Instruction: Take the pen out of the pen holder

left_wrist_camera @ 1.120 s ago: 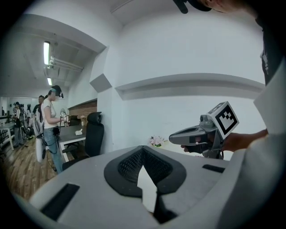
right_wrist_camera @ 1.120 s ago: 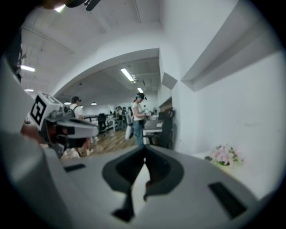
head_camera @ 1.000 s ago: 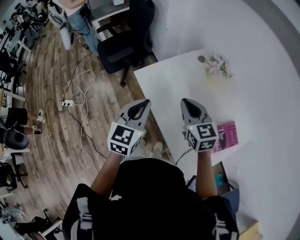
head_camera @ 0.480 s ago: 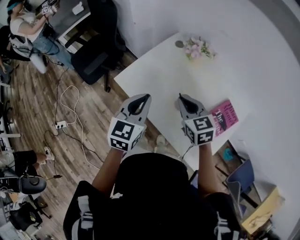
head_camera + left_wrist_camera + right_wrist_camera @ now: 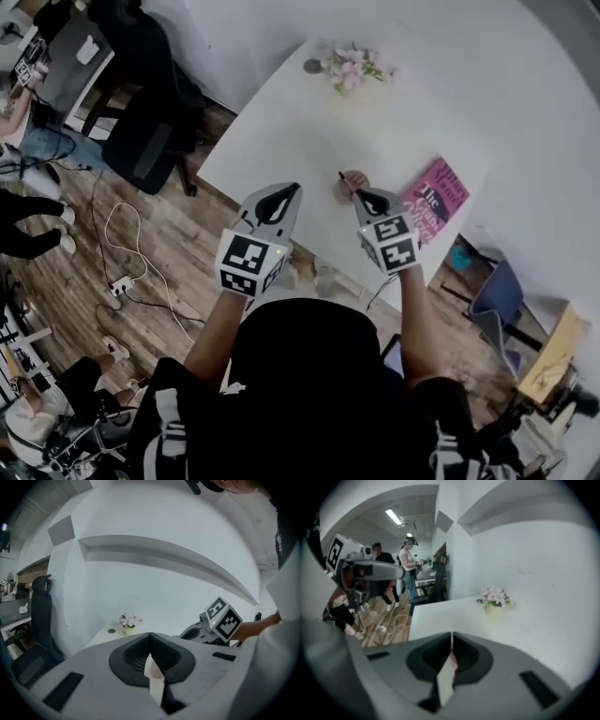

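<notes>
The pen holder (image 5: 353,189) is a small pinkish cup, round at the mouth, standing on the white table (image 5: 281,131) close to the near edge. A dark pen (image 5: 343,177) is in it, its upper end leaning out toward the far left. The cup sits just beyond the tip of the right gripper (image 5: 364,196), with a pink book (image 5: 433,199) lying flat just to its right. I cannot tell from here whether the gripper touches the cup.

Both tools are empty. The right gripper's own view shows its jaws pressed together at the tips, with only a thin slit behind them. The left gripper (image 5: 287,193) is the same, tips meeting and nothing pinched (a sliver of white and pink shows through each slit, too small to name). The left one hangs over the floor just off the table's near edge, level with the right.

Compared with half a second ago, the cup and pen have come into sight; before, nothing showed in front of the right gripper. The whole picture has swung: the table now runs further toward the upper left. The posy of pink flowers (image 5: 352,69) and the small dark disc (image 5: 312,66) beside it sit higher and more central, and the book has moved up beside the gripper tip. The grippers keep their side-by-side pose, jaws closed as before.
</notes>
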A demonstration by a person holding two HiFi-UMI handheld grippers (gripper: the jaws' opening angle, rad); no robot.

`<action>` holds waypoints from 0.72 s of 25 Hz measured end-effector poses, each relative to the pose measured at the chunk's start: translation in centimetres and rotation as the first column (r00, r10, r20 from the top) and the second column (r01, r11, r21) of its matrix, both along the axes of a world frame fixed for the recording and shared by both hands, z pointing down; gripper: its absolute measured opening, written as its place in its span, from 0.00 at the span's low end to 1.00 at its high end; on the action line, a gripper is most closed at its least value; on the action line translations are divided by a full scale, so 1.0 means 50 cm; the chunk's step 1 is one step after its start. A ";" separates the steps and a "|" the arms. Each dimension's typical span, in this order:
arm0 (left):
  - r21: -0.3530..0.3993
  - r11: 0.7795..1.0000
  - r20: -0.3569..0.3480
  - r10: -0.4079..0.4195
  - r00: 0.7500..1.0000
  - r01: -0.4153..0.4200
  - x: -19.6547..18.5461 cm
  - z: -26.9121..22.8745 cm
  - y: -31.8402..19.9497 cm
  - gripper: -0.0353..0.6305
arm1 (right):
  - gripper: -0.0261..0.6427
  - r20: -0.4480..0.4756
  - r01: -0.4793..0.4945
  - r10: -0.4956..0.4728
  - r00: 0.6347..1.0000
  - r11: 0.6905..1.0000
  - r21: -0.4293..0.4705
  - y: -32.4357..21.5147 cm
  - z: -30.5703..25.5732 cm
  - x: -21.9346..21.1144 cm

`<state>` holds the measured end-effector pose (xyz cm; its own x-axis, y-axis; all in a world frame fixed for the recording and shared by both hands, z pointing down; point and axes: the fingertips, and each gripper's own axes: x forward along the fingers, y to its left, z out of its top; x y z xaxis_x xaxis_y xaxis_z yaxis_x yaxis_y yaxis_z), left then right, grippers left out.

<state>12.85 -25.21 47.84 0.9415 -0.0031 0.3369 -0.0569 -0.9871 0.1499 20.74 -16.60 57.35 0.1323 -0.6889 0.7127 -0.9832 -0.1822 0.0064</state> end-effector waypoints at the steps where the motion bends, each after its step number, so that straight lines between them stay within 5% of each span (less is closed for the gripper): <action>1: -0.007 1.000 0.005 0.015 1.000 -0.015 0.006 0.008 0.001 0.08 | 0.09 -0.004 -0.009 0.009 1.000 1.000 -0.019 0.001 0.014 0.006; 10: -0.049 0.993 0.045 0.106 0.993 -0.103 0.035 0.059 -0.004 0.08 | 0.09 -0.026 0.016 -0.021 0.999 0.982 -0.191 -0.020 0.123 0.045; 18: -0.080 0.992 0.072 0.107 0.992 -0.101 0.058 0.093 -0.039 0.08 | 0.11 0.040 0.119 -0.112 0.993 0.951 -0.284 -0.048 0.200 0.054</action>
